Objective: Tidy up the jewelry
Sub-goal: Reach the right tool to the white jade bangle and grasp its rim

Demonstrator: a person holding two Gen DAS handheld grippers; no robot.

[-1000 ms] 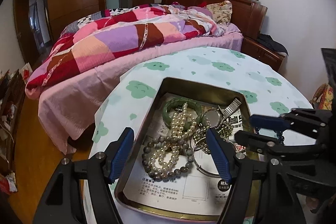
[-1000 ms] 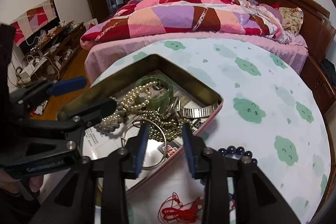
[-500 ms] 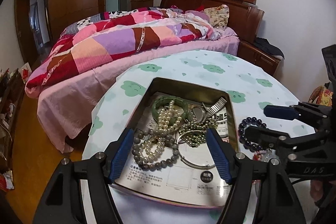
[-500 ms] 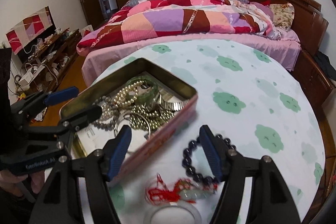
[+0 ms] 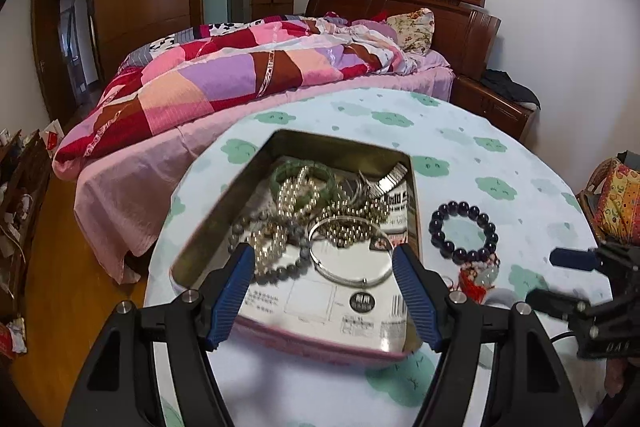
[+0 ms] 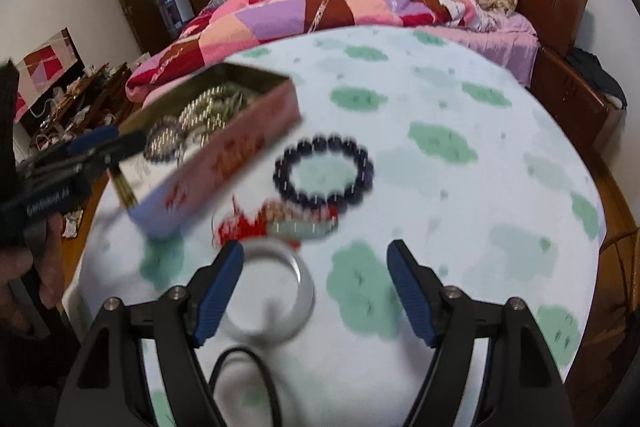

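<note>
Bedside round table (image 5: 460,147) holds a jewelry tin (image 5: 340,151); both hand-held grippers gape, empty.

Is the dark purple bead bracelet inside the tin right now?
No, the dark purple bead bracelet lies on the cloud-print tablecloth, just outside the tin.

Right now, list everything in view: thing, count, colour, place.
tin box: one, pink outside, gold inside, on the table
jewelry pile: several pearl, grey bead, green and silver pieces, inside the tin box
beaded bracelet: one, dark purple, on the cloth beside the tin
red cord charm: one, red with pale green, nearer than the bracelet
bangle: one, pale, nearest the right gripper
tablecloth: one, white with green clouds
bed: one, patchwork quilt, behind
left gripper: open, over the tin
right gripper: opening, nothing between
</note>
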